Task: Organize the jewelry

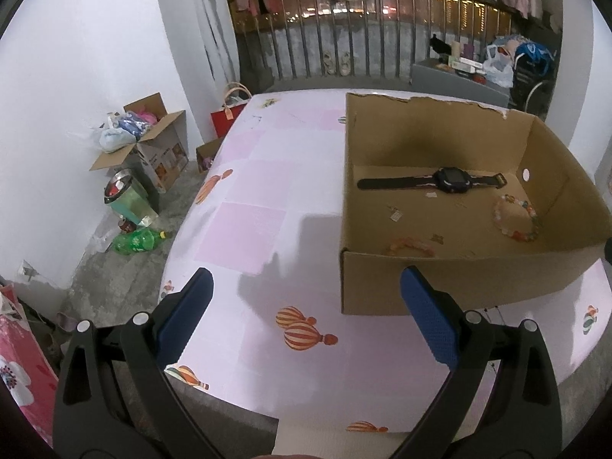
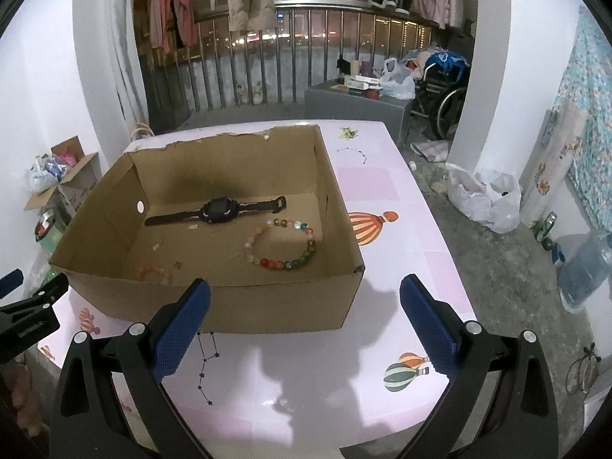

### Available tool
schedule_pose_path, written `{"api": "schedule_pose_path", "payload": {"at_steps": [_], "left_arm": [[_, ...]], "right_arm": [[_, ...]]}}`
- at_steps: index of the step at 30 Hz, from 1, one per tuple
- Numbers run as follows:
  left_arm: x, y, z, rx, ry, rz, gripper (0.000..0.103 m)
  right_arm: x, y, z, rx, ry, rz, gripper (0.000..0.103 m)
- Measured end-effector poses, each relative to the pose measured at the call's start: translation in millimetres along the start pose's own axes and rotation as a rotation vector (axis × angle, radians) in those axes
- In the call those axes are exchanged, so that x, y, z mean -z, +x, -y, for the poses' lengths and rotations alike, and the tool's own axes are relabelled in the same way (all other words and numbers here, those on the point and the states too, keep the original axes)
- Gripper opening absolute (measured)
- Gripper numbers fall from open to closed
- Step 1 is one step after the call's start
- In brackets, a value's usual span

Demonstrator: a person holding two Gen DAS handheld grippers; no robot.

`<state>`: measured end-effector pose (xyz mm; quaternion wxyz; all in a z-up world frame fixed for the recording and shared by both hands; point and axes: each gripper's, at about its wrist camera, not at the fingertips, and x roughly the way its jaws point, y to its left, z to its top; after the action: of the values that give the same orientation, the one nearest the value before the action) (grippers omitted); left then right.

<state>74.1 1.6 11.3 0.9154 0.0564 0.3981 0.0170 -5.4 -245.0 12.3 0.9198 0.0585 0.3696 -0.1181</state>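
While both claws, left gripper (image 1: 306,306) and right gripper (image 2: 306,306), gape wide and empty, the beaded bracelet (image 2: 285,243) lies in the cardboard box (image 2: 229,306) at frame centre, nearer the right one.

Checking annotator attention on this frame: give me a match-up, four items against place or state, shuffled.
Items:
1. watch
2. multicoloured bead bracelet
3. orange bead bracelet
4. right gripper

Place or state:
A. open, empty, in front of the box
B. along the box's far wall, strap flat
C. box's right half, lying in a loop
D. against the box's near wall, partly hidden

Pairs: 1-B, 2-C, 3-D, 4-A
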Motion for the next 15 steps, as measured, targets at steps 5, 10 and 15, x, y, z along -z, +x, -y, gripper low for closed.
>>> {"api": "schedule_pose_path", "payload": {"at_steps": [5, 10, 15], "left_arm": [[0.1, 1.2, -1.2, 0.002, -0.004, 0.02, 0.095], [2.9, 0.3, -0.1, 0.003, -0.005, 0.024, 0.095], [3.2, 0.4, 0.2, 0.008, -0.009, 0.022, 0.095]], "right_arm": [[0.3, -0.2, 1.3, -0.002, 0.007, 0.007, 0.097], [0.0, 0.1, 1.3, -0.005, 0.006, 0.006, 0.097], [-0.4, 0.2, 0.7, -0.005, 0.004, 0.005, 0.097]]}}
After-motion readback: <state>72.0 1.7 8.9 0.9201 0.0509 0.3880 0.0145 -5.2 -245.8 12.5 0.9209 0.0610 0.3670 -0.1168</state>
